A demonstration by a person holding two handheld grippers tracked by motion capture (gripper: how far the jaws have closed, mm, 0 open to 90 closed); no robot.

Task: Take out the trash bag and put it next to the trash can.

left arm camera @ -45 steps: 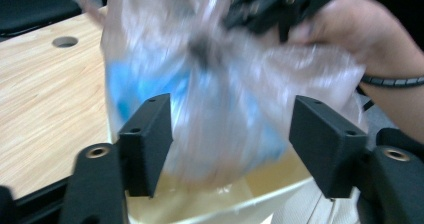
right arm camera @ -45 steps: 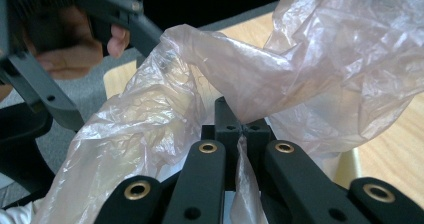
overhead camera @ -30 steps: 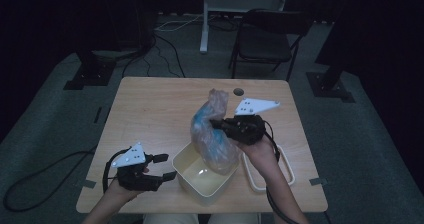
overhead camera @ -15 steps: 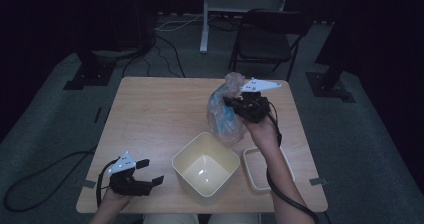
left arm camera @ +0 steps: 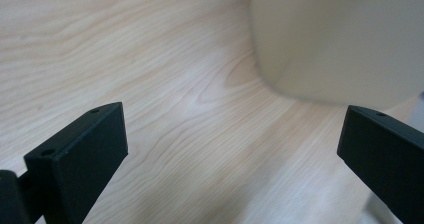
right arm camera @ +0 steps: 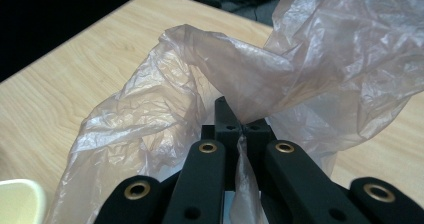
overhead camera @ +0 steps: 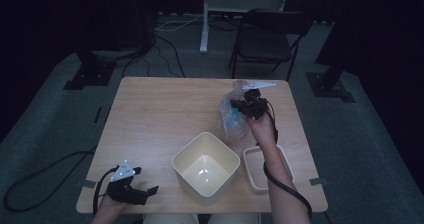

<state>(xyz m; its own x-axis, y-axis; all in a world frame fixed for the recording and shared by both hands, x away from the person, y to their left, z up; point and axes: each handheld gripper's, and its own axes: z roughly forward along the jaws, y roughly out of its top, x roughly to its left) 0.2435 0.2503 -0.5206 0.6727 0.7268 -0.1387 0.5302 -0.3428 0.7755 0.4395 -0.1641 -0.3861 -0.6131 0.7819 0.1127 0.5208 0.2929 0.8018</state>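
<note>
The right gripper (overhead camera: pixel 239 104) is clamped on a gathered fold of the thin plastic bag (overhead camera: pixel 231 118), which hangs over the far right part of the worktop (overhead camera: pixel 150 114), beyond the cream tub (overhead camera: pixel 206 166) and the lid (overhead camera: pixel 263 169). The film looks light, limp and slippery, so a pinch on bunched material holds best; something bluish seems to sit inside, though the dim light leaves that unsure. The left gripper (overhead camera: pixel 146 193) rests near the front edge, its jaws having just been opening, now wide apart with nothing between them.
</note>
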